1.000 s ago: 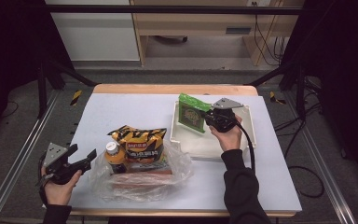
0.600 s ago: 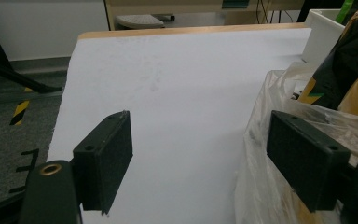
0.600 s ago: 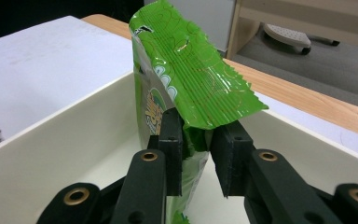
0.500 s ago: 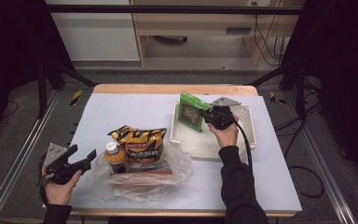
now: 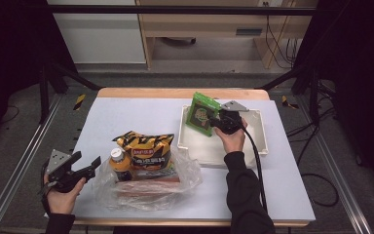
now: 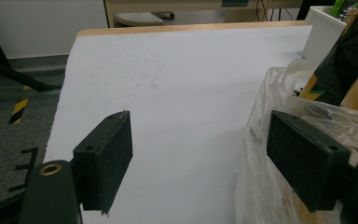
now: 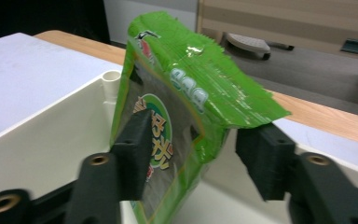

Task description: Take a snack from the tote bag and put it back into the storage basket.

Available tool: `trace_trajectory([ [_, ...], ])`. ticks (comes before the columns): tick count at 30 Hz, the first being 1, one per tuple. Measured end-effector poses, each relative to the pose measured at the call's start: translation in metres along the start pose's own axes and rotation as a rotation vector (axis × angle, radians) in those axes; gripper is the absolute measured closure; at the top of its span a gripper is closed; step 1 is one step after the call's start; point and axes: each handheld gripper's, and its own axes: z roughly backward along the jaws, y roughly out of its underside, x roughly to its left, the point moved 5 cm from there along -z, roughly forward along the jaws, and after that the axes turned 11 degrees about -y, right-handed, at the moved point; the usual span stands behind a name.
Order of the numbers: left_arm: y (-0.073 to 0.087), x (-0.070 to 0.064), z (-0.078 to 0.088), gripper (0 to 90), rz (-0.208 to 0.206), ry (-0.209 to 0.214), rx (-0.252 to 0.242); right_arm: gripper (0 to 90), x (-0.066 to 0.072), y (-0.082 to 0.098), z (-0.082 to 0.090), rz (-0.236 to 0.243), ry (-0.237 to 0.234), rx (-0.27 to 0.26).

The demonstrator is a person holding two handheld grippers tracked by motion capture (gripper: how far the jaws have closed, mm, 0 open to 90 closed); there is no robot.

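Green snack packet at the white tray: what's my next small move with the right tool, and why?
Probably draw the right tool straight back. Its jaws have just been opening, and the green packet stands between them in the white tray, apparently released. Then go to the clear bag.

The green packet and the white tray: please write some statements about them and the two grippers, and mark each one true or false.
1. The green packet stands on edge inside the white tray. True.
2. The right gripper is clamped tight on the packet. False: its jaws have just been opening; the packet is between them, but the right-hand pad stands clear of it.
3. The left gripper holds the plastic bag. False: its jaws are open with bare table between them, and the bag lies beside one jaw.
4. A yellow and black snack bag lies on the plastic bag. True.
5. The bottle stands in the tray. False: it lies in the plastic bag, beside the snack bag.
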Motion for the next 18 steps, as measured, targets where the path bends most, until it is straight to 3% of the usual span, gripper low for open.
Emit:
trace_trajectory([
  [5,0.0,-0.001,0.0,21.8,-0.004,-0.001,0.002,41.3,-0.001,0.0,0.006,-0.014,0.048,0.025],
  [9,0.001,0.0,0.0,21.9,-0.002,-0.002,0.002,57.0,0.001,0.006,0.006,-0.032,0.063,0.087],
  [11,0.0,0.0,0.0,22.0,0.0,-0.002,0.001,69.7,0.002,0.008,0.003,-0.028,0.066,0.098],
  [16,0.0,0.001,0.001,22.0,0.003,-0.003,-0.001,77.6,-0.002,0.008,-0.002,-0.057,0.068,0.071],
  [18,0.0,0.001,0.001,22.0,0.003,-0.003,-0.003,79.1,-0.007,0.007,-0.006,-0.075,0.062,0.033],
])
